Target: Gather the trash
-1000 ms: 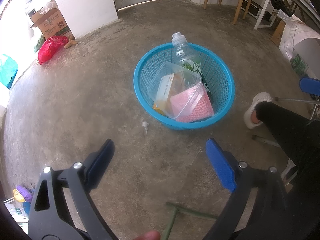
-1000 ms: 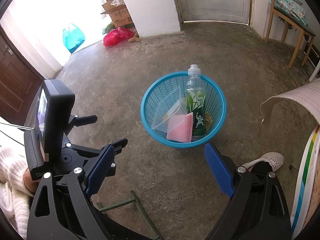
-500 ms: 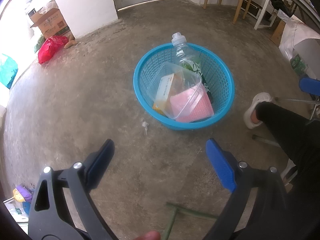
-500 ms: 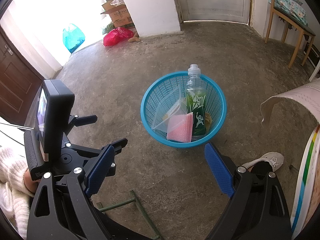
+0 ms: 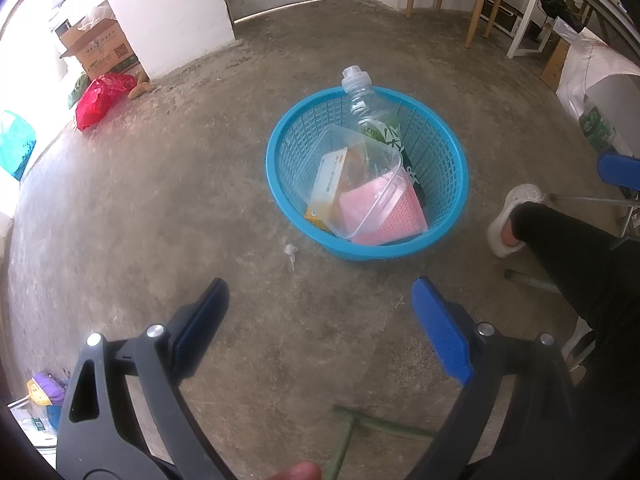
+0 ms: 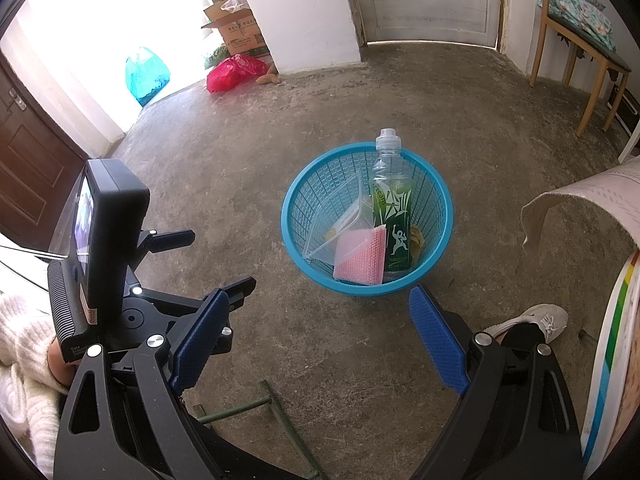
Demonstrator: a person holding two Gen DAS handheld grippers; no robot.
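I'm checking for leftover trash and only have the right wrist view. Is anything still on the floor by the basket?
Observer: Yes. The left wrist view shows a small white scrap on the floor just outside the basket, not touching it.
Operator: Is the left hand-held gripper holding anything?
Observer: No. The left hand-held gripper is open and empty, short of the scrap.
Operator: What's behind the clear tub?
Observer: A white and orange box shows through the tub.
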